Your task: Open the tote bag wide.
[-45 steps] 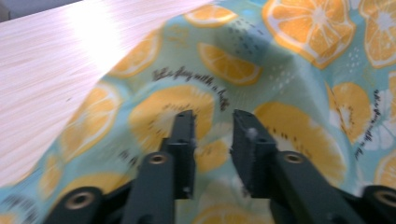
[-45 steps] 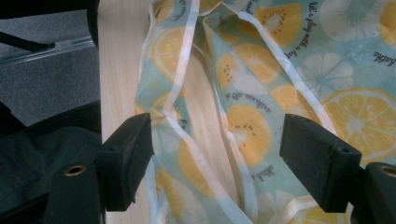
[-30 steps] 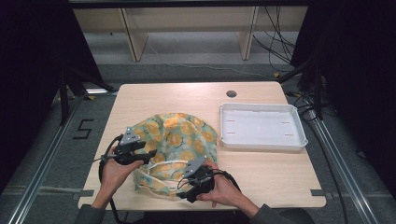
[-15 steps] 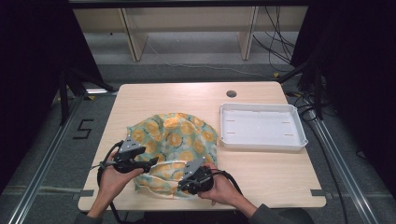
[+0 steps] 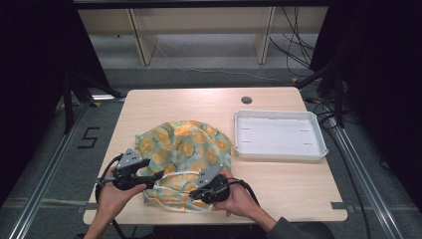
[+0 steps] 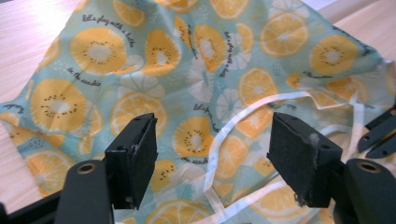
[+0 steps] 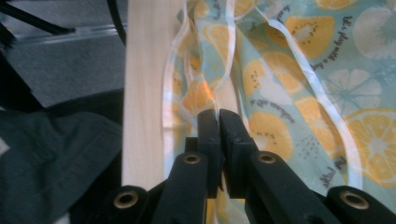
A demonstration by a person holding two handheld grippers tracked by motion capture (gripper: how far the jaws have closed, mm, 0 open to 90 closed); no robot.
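Note:
A light green cloth (image 5: 184,147) printed with orange slices lies crumpled on the table, with white straps (image 6: 233,123) looping over its near part. My left gripper (image 5: 157,175) points right at the cloth's near left corner. Its jaws (image 6: 212,154) have just been opening and stand wide apart over the cloth (image 6: 163,56), pressing nothing. My right gripper (image 5: 196,191) is at the cloth's near edge. Its jaws (image 7: 218,116) have just been closing and are now shut on a fold of cloth (image 7: 327,70) and white trim by the table's front edge (image 7: 144,93).
An empty white tray (image 5: 278,154) stands on the right of the table. A round cable hole (image 5: 246,99) is at the back. The far part of the tabletop (image 5: 189,107) is bare wood. Shelving and cables lie beyond the table.
The left gripper has shifted toward the near edge and turned to point right. The right gripper's jaws have closed on the cloth's near edge.

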